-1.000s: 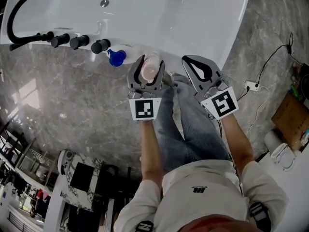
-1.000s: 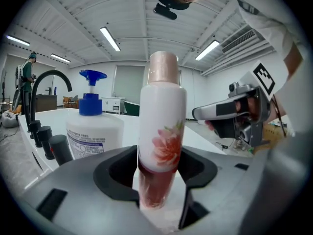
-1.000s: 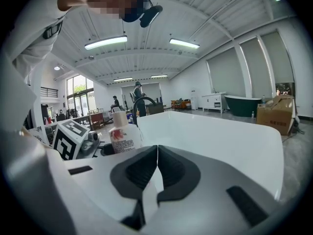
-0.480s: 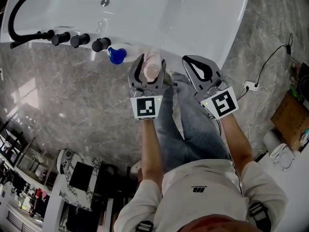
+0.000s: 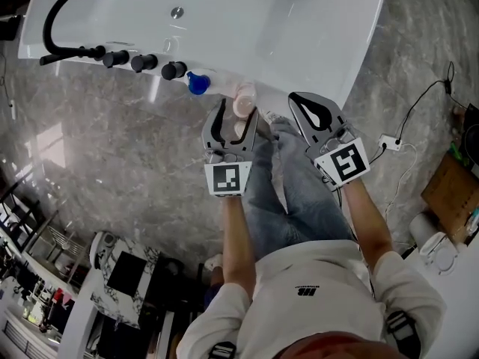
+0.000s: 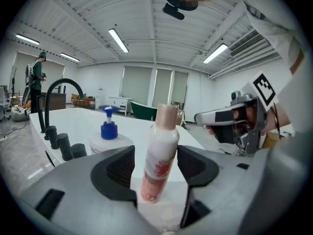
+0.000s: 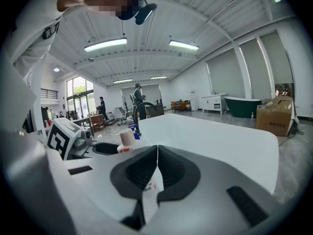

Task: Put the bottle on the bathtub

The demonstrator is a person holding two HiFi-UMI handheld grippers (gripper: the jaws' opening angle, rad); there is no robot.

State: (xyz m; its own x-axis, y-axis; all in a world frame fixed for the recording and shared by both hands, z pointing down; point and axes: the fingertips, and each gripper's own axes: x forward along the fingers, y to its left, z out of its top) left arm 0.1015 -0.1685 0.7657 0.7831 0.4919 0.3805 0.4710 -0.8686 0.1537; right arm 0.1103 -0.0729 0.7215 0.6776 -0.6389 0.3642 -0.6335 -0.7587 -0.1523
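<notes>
the white plastic bottle with a pale pink cap and a red printed label stood on the flat rim of the glossy white bathtub, at the near edge of the tub. it was just to the right of a white pump bottle with a blue pump head. in the left gripper view it leaned slightly to the right.

the left gripper sat low at the rim with its two dark grey jaws spread, and the bottle rose between them. a clear gap showed between the bottle and the left-hand jaw. whether the right-hand jaw touched the bottle could not be told. nothing pinched it.

the right gripper was held just to the right of the left one, over the person's blue jeans and pointing at the tub edge. in its own view the right gripper's jaws were pressed together with nothing between them. the same bottle showed off to the left beside the left gripper's marker cube.

farther left along the rim stood a row of three black round knobs and a black curved tap spout. the grey marbled floor lay around the tub, with a white power strip on a black cable to the right.
</notes>
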